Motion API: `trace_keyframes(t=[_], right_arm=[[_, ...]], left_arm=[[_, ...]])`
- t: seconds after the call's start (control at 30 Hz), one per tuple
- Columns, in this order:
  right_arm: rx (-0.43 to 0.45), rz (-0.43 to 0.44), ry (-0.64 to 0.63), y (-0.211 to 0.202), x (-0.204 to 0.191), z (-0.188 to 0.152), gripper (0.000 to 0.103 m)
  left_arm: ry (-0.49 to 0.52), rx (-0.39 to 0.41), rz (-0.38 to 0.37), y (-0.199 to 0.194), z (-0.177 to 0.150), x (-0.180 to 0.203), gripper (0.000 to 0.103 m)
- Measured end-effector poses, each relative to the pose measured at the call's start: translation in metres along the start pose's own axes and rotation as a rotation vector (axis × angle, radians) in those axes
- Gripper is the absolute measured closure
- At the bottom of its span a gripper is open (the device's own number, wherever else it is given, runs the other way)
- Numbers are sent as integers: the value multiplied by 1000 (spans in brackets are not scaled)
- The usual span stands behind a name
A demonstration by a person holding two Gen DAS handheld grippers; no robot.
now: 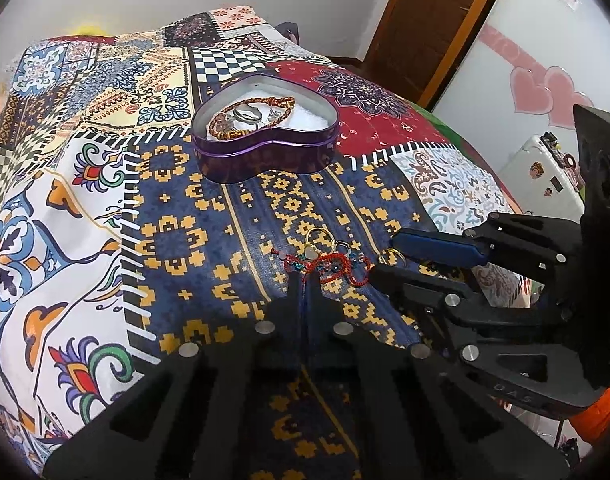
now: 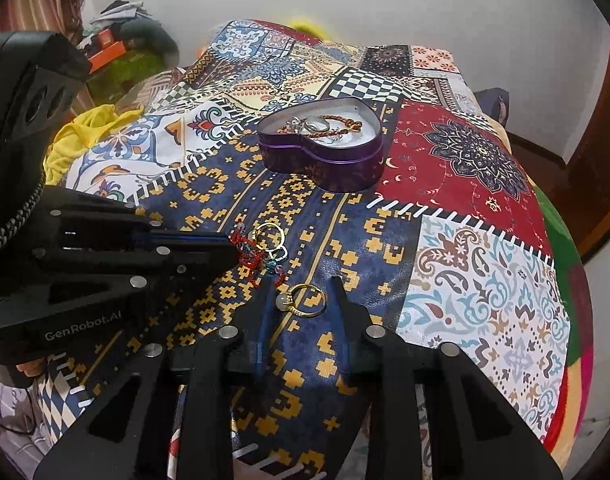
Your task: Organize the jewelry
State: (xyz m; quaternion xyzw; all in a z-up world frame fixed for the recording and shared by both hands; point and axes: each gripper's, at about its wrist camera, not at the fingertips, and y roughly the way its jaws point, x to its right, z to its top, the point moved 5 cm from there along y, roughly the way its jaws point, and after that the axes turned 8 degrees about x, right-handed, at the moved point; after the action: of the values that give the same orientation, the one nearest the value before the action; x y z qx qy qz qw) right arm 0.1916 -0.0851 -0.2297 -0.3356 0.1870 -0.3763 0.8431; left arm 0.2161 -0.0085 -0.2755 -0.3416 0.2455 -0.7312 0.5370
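Left wrist view: left gripper [image 1: 304,280] is pressing down at the red beaded bracelet [image 1: 329,266], jaws together on its near strand. The bracelet is lying tangled on the blue-and-gold panel of the patchwork bedspread [image 1: 105,184], with a gold ring [image 1: 319,237] touching its far side. Right gripper [image 1: 389,254] is reaching in from the right, jaws apart around a second gold ring [image 1: 391,257]. The purple heart-shaped tin [image 1: 265,140] is sitting well beyond, lid off, holding a braided bracelet [image 1: 251,118] and rings; open cloth is lying between.

Right wrist view: right gripper [image 2: 303,284] is straddling the stone-set gold ring [image 2: 303,300], neither jaw touching it. Left gripper [image 2: 235,246] is clamping the bracelet [image 2: 251,254]. The tin [image 2: 323,148] is standing ahead, near the red panel's edge.
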Motion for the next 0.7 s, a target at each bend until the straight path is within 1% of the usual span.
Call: trace_keyframes(t=[0.2,0.4,0.7], right_arm=[[3,-9,18,-5,3,2,80],[39,-28,45,-21,10,9,80],[114,-67,63,-49,19,29,80]], left_arm=[[6,15,15,-10,0,3,103],[-8,53,31,-30,6,0,103],[9,181,60,-82,41,3,103]])
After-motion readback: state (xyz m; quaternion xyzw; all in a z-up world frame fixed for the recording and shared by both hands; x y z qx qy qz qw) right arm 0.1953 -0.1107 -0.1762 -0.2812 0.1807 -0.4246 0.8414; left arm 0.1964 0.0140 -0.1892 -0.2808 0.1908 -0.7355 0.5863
